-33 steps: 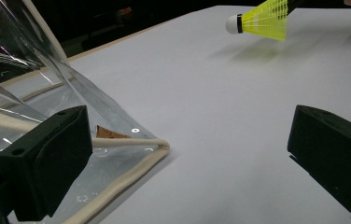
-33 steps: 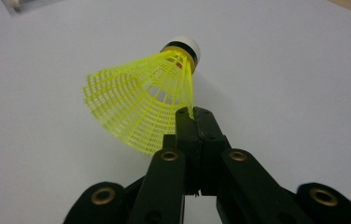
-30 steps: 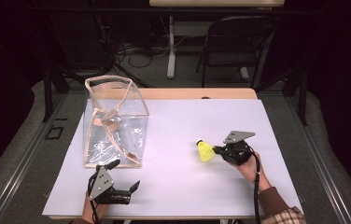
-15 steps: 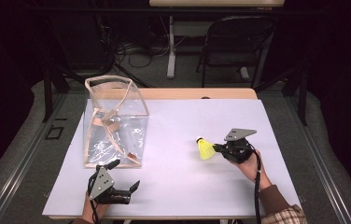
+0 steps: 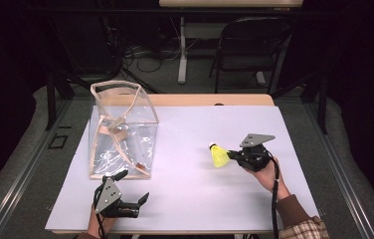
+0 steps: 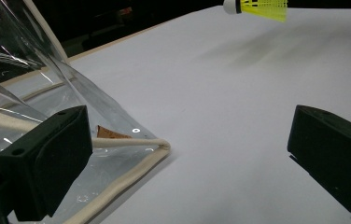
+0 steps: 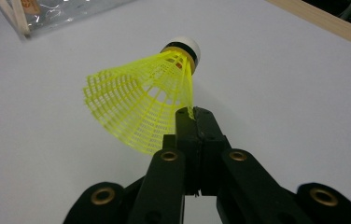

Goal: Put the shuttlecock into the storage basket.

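Right gripper [image 5: 231, 154] has its fingers pinched on the skirt edge of the yellow plastic-mesh shuttlecock with white cork tip [image 5: 219, 155]; the right gripper view shows the two pads pressed together with just the mesh rim between them. Shuttlecock sits lifted above the white-covered bench [image 5: 195, 199], right of centre, cork pointing left toward the clear plastic bag with cream piping trim [image 5: 123, 129]. Versus a second ago: barely any change, with the shuttlecock in much the same spot, maybe nudged slightly, and the grip unchanged. My read: pickup is done and the carry toward the bag hasn't really started. Left gripper [image 5: 131, 191] sits at the near left edge, fingers spread wide with nothing between them, just beside the bag's near corner and unmoved; it looks parked to steady or open the bag. Bag stands upright, far left, mouth up. Writing: a small orange-brown tag [image 6: 112, 133] inside the bag, text too small to read. No brand visible on the shuttlecock.
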